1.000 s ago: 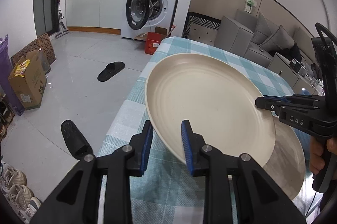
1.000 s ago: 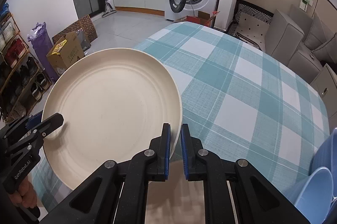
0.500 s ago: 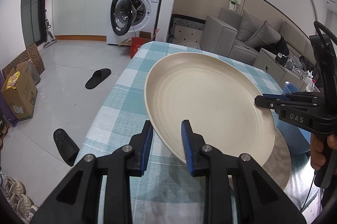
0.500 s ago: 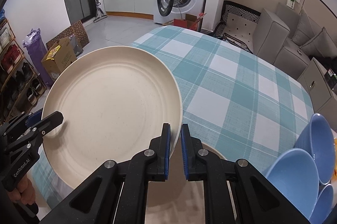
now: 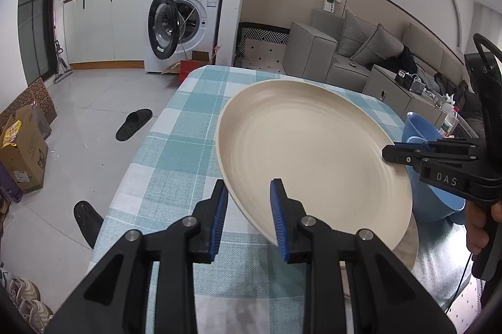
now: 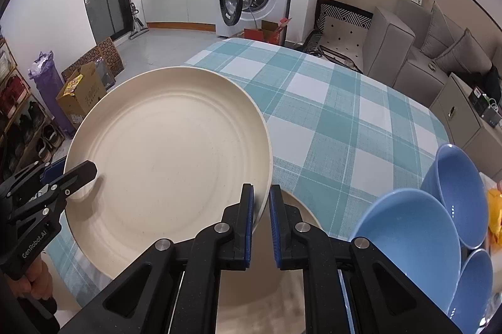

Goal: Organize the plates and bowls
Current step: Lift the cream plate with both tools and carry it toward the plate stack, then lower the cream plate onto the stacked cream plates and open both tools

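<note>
Cream plate (image 6: 169, 158), clamped at opposite rims by left gripper (image 5: 248, 218) and right gripper (image 6: 261, 221), has risen and shifted toward the blue bowls (image 6: 408, 239) at lower right, revealing a second plate (image 6: 295, 271) beneath; the carry is mid-way.

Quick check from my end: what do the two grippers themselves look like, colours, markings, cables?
Both are black plastic with angular cut-out arms, silver rivets and blue ribbed pads. The left gripper reads "GenRobot.AI" in white on its side in the right wrist view. The right gripper reads "DAS" in the left wrist view, with a thin black cable hanging below its handle.
</note>
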Action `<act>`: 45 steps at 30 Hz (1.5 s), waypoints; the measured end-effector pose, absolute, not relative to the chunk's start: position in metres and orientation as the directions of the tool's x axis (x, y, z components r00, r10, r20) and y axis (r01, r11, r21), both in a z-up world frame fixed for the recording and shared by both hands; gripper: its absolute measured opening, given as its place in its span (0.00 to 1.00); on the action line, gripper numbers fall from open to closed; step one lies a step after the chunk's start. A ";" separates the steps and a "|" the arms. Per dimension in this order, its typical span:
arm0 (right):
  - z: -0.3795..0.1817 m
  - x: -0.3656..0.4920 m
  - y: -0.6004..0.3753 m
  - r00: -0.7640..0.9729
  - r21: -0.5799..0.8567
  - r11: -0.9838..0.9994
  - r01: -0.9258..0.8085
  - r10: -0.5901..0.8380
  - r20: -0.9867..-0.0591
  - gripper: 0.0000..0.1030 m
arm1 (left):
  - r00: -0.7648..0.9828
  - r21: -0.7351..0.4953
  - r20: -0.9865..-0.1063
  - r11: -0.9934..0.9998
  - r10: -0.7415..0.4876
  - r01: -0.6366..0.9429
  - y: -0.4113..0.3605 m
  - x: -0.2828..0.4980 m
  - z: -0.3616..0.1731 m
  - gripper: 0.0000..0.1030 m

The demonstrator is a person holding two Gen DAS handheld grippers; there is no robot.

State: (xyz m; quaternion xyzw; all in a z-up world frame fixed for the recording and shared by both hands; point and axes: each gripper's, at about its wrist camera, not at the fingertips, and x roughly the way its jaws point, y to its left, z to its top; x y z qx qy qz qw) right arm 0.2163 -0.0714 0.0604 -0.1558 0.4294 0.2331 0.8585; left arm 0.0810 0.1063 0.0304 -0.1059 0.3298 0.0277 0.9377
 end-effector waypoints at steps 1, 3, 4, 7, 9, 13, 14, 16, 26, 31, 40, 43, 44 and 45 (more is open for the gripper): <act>0.061 0.214 -0.075 0.522 -0.066 0.845 -0.530 0.265 -0.811 0.10 | 0.781 -0.179 -0.624 0.977 -0.021 -0.117 0.104 0.081 0.031 0.25; 0.060 0.211 -0.079 0.524 -0.065 0.849 -0.524 0.262 -0.810 0.10 | 0.782 -0.174 -0.623 0.979 -0.024 -0.110 0.101 0.081 0.032 0.25; 0.059 0.210 -0.082 0.522 -0.060 0.852 -0.519 0.261 -0.812 0.10 | 0.781 -0.173 -0.623 0.979 -0.026 -0.105 0.099 0.081 0.032 0.25; 0.056 0.208 -0.089 0.518 -0.053 0.859 -0.509 0.256 -0.816 0.10 | 0.779 -0.170 -0.626 0.981 -0.035 -0.093 0.094 0.082 0.032 0.25; 0.055 0.206 -0.094 0.520 -0.052 0.864 -0.500 0.252 -0.816 0.10 | 0.779 -0.165 -0.626 0.983 -0.038 -0.085 0.091 0.082 0.032 0.25; 0.056 0.200 -0.101 0.526 -0.056 0.870 -0.490 0.244 -0.814 0.11 | 0.773 -0.161 -0.632 0.985 -0.050 -0.068 0.086 0.083 0.032 0.25; 0.056 0.198 -0.103 0.528 -0.060 0.870 -0.489 0.241 -0.814 0.11 | 0.774 -0.160 -0.632 0.985 -0.052 -0.065 0.085 0.082 0.032 0.25; 0.055 0.196 -0.106 0.532 -0.068 0.873 -0.482 0.230 -0.815 0.11 | 0.772 -0.151 -0.633 0.987 -0.053 -0.056 0.081 0.082 0.032 0.25; 0.044 0.182 -0.117 0.526 -0.086 0.882 -0.463 0.196 -0.827 0.12 | 0.759 -0.137 -0.648 0.990 -0.071 -0.024 0.071 0.084 0.029 0.25; 0.040 0.178 -0.121 0.528 -0.103 0.884 -0.455 0.175 -0.831 0.12 | 0.748 -0.126 -0.659 0.992 -0.080 -0.004 0.066 0.087 0.024 0.25; 0.029 0.171 -0.127 0.518 -0.118 0.892 -0.437 0.142 -0.843 0.13 | 0.719 -0.095 -0.691 0.995 -0.076 0.014 0.057 0.092 0.012 0.25; 0.025 0.167 -0.129 0.517 -0.126 0.892 -0.434 0.132 -0.846 0.13 | 0.717 -0.091 -0.693 0.996 -0.080 0.024 0.055 0.092 0.011 0.25; 0.024 0.166 -0.130 0.518 -0.129 0.893 -0.431 0.128 -0.846 0.13 | 0.714 -0.088 -0.695 0.996 -0.080 0.026 0.054 0.093 0.010 0.25; 0.023 0.165 -0.131 0.518 -0.130 0.894 -0.429 0.125 -0.846 0.13 | 0.712 -0.083 -0.698 0.996 -0.077 0.027 0.052 0.093 0.009 0.25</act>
